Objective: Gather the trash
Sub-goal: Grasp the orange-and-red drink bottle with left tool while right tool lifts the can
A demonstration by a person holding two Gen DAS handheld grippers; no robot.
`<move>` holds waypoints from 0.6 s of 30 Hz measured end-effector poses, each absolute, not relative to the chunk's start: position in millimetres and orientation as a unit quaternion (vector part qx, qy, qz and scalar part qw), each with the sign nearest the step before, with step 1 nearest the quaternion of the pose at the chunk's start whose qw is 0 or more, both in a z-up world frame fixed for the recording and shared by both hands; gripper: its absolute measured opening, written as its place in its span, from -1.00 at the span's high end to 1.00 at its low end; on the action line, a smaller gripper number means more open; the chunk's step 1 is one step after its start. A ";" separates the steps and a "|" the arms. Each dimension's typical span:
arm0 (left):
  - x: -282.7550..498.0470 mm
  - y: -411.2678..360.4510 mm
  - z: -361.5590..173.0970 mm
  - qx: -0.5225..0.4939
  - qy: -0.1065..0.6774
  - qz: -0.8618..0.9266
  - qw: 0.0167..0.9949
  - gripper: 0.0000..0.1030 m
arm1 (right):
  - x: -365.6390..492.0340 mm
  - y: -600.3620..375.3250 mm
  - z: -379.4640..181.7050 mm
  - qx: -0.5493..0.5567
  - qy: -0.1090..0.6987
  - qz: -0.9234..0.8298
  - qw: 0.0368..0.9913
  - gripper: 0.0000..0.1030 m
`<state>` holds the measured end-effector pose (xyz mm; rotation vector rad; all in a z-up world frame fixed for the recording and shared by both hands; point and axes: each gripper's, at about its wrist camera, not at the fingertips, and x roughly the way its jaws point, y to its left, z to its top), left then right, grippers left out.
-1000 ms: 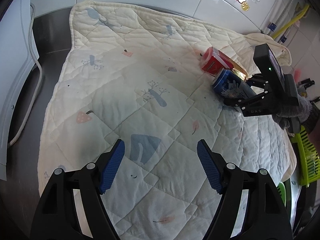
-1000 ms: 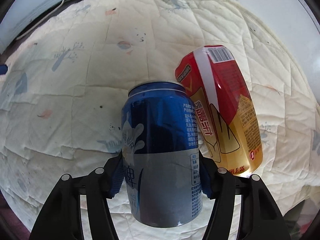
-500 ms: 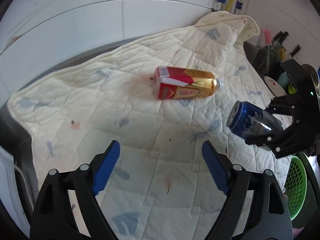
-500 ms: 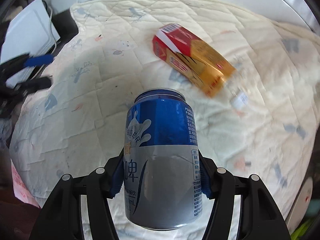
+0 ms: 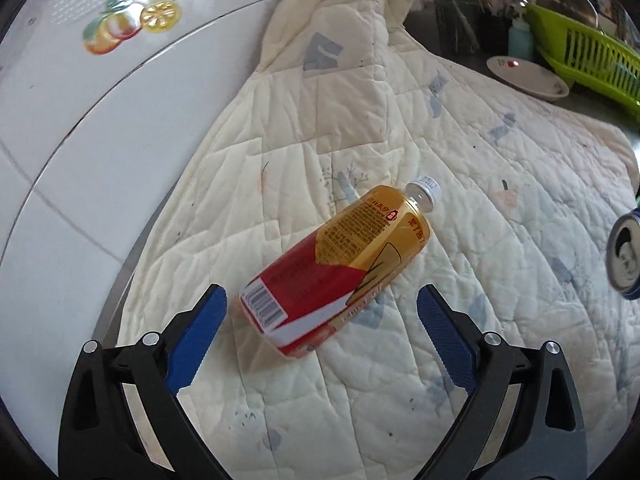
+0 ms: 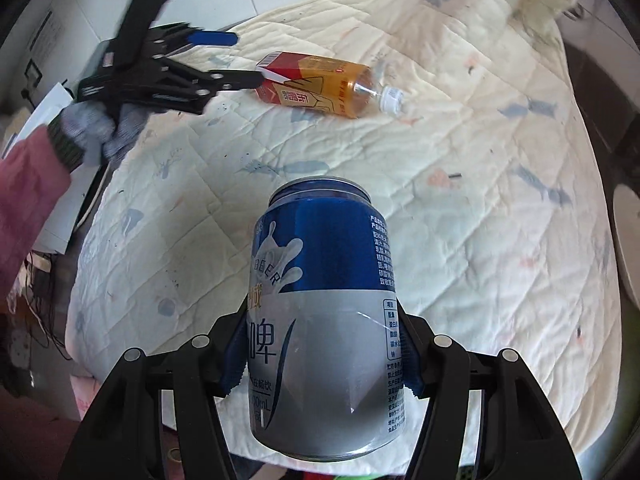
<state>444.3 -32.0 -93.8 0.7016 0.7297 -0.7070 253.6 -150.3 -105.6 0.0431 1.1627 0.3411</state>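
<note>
A cream quilt (image 5: pixel 400 184) covers the worktop, with a white plate (image 5: pixel 528 78) and green basket (image 5: pixel 592 52) at its far right edge. The left gripper (image 5: pixel 322 320) is spread wide, its blue pads (image 5: pixel 196 332) flanking the base of a red-and-gold bottle (image 5: pixel 340 264) lying on the quilt, barcode towards the camera. The right gripper (image 6: pixel 324 356) pinches a blue-and-silver can (image 6: pixel 324 312) above the quilt; its label reads "BEER".

Your left gripper (image 5: pixel 322 332): black angular linkage frame, silver screw heads, blue ribbed finger pads (image 5: pixel 197 332). Your right gripper (image 6: pixel 324 354): the same black frame, screws and blue pads. At nine o'clock, your grey knit glove (image 6: pixel 94 128), pink sleeve (image 6: pixel 28 188).
</note>
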 end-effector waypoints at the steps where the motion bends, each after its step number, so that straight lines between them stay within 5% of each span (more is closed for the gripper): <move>1: 449.0 -37.1 -97.3 0.341 0.343 -0.338 0.808 -0.84 | 249.3 -153.1 -103.4 0.027 0.546 0.159 0.822 -0.14; 18: 479.1 -85.8 -157.4 0.485 0.361 -0.360 0.710 -0.80 | 201.0 -181.0 -107.0 0.080 0.563 0.103 0.816 -0.14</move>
